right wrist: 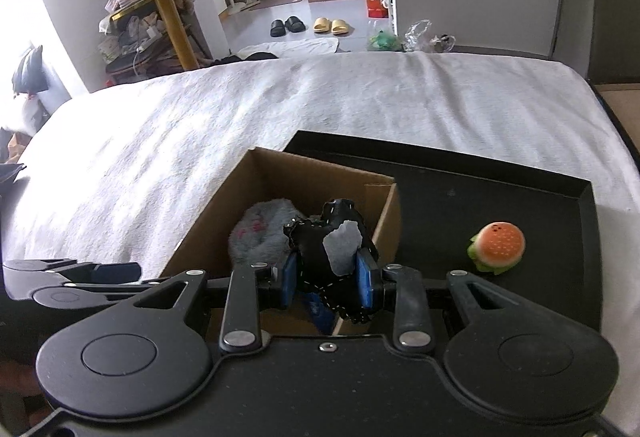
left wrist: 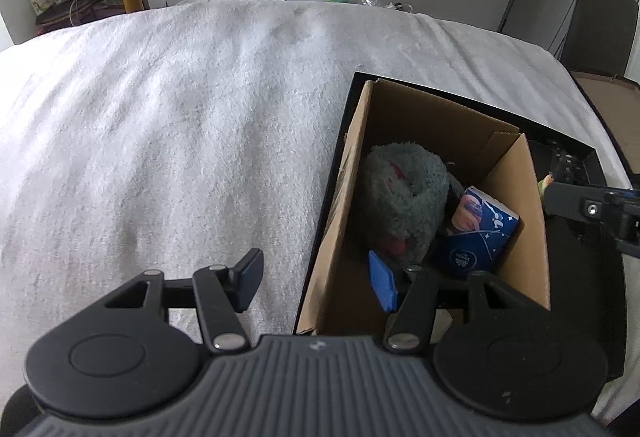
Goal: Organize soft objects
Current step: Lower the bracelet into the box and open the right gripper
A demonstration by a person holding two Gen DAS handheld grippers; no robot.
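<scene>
An open cardboard box (left wrist: pixel 440 117) stands at the left end of a black tray (right wrist: pixel 500 197) on a white blanket. Inside it lie a grey fluffy plush (left wrist: pixel 404 197) and a blue tissue packet (left wrist: pixel 480 233). My left gripper (left wrist: pixel 316 277) is open and straddles the box's left wall, with one finger outside over the blanket and one inside; neither pad presses on the wall. My right gripper (right wrist: pixel 328 273) is shut on a black stitched plush toy (right wrist: pixel 320 249) with a grey patch, held above the box's near right corner. A small burger toy (right wrist: pixel 497 247) sits on the tray to the right.
The white blanket (left wrist: pixel 180 117) spreads wide to the left of and behind the tray. Beyond the bed's far edge are slippers (right wrist: pixel 308 25) on the floor, a yellow-legged table (right wrist: pixel 176 17) piled with things, and plastic bags (right wrist: pixel 424 35).
</scene>
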